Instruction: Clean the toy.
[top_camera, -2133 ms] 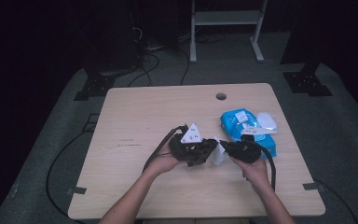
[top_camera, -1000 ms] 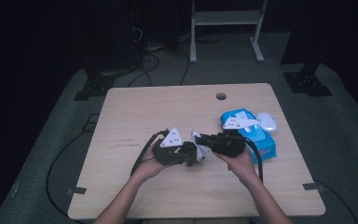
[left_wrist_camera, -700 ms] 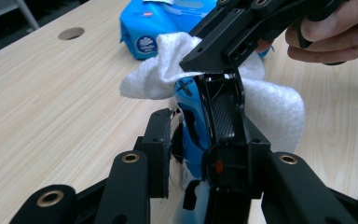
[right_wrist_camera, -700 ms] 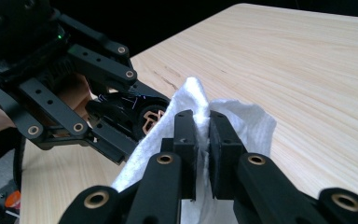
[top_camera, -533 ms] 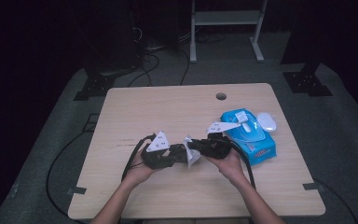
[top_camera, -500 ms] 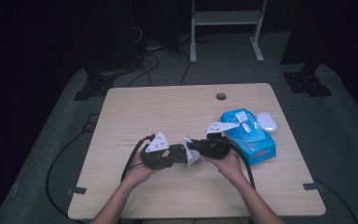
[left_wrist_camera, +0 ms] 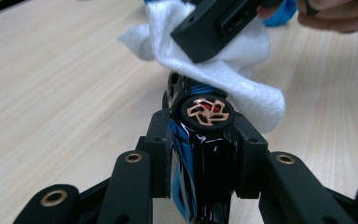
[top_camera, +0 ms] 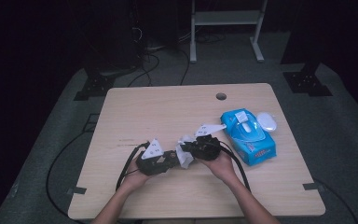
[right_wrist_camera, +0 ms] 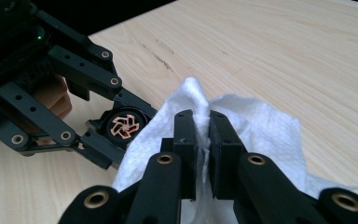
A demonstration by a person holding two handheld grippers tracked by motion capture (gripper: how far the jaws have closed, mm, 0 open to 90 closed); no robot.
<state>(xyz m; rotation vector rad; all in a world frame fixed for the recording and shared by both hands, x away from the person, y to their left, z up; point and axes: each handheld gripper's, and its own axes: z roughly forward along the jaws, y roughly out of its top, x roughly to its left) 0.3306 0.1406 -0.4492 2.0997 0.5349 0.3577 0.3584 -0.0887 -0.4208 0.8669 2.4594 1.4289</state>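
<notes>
**Wiping the toy car at the table's near middle**

My left gripper (left_wrist_camera: 200, 154) clamps a black-and-blue toy car (left_wrist_camera: 200, 140) by its sides. At its 1 o'clock, my right gripper (right_wrist_camera: 204, 135) pinches a white wipe (right_wrist_camera: 261, 135) against the car. Farther, at 2 o'clock, lies the blue wipes pack (top_camera: 248, 135).

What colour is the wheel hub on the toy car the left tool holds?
Copper-orange spokes with a red centre on the toy car; clearest in the left gripper view.
</notes>
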